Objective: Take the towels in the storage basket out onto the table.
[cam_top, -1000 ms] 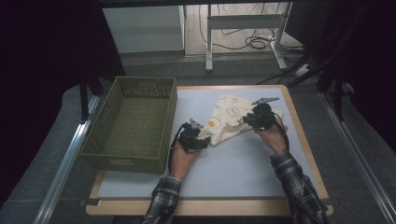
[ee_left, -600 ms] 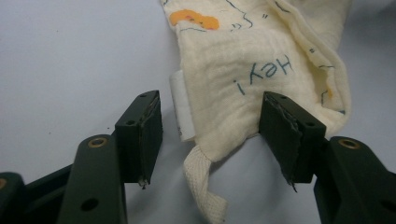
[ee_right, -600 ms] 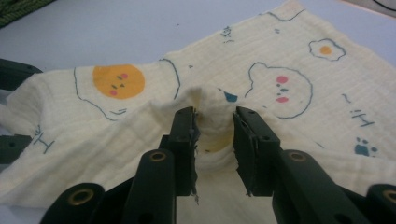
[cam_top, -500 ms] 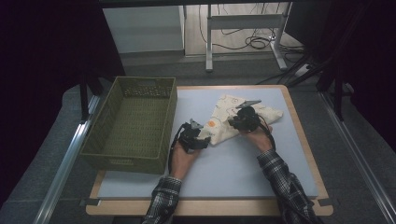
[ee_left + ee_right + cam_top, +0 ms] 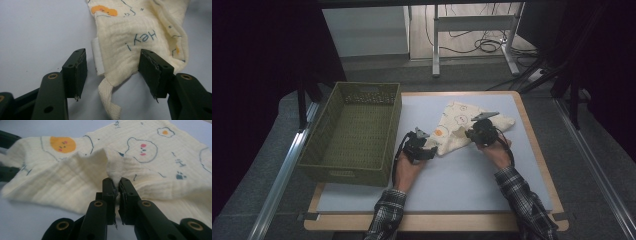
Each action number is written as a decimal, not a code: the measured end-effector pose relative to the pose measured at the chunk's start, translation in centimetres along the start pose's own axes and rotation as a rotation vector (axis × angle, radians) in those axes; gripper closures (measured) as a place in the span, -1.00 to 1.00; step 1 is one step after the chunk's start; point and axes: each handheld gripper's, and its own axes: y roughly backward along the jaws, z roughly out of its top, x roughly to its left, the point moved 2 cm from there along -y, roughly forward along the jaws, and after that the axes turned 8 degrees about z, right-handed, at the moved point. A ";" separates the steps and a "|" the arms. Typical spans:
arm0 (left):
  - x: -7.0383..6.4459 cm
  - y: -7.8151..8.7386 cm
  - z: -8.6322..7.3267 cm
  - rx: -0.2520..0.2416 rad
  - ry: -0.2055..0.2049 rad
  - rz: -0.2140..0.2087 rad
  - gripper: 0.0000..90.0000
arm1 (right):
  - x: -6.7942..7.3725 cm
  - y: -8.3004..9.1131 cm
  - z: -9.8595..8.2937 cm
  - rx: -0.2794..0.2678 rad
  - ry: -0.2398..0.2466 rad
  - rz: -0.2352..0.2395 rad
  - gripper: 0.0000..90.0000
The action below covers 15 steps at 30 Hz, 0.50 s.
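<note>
Right of the green basket (image 5: 352,130) on the bench (image 5: 462,180), cream cloth (image 5: 457,127) printed "Hey!"; blank white tag (image 5: 97,58) at corner. Left tongs (image 5: 113,72) spread around that corner; right tongs (image 5: 117,187) pinching a cloth fold.

Right hand-held gripper (image 5: 473,131) dragged cloth (image 5: 457,122) fold leftward, seemingly raised.

Bare table (image 5: 472,185) is lying open on the near side of both hands, giving free passage. The green basket (image 5: 357,130) is walling off the left, just beside the left gripper (image 5: 424,150). The cream cloth (image 5: 462,125) is covering the far-right table surface.
</note>
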 end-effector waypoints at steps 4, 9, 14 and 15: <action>0.1 0.0 0.0 0.001 0.004 -0.012 -0.14 | -0.1 1.8 -1.2 -0.008 -0.008 0.012 0.85; -0.1 0.3 -0.1 -0.026 -0.016 -0.054 -0.15 | 0.1 4.5 -3.9 -0.028 -0.008 0.006 0.85; -0.9 1.4 -0.5 -0.029 -0.033 -0.075 -0.07 | 0.9 7.9 -6.7 -0.049 -0.002 -0.004 0.84; -1.0 1.6 -0.5 -0.027 -0.034 -0.074 -0.07 | 1.2 8.7 -7.5 -0.053 0.000 -0.003 0.84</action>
